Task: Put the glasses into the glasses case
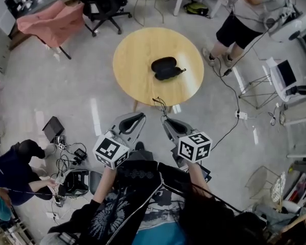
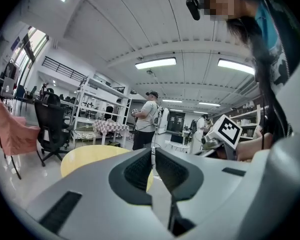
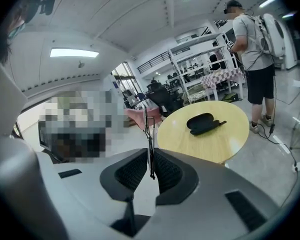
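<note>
Pinching thin wire glasses [image 3: 149, 129], R tongs [image 3: 150, 156] aim toward oval black case [image 3: 204, 123]; L tongs [image 2: 153, 154] pressed together.

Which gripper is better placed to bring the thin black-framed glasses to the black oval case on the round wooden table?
Right. The right gripper pinches the thin black-framed glasses between its jaws, and the black oval case lies on the table ahead of it. The left gripper holds nothing.

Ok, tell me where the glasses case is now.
In the head view the glasses case lies near the middle of the round wooden table, straight up the picture from the right gripper.
</note>
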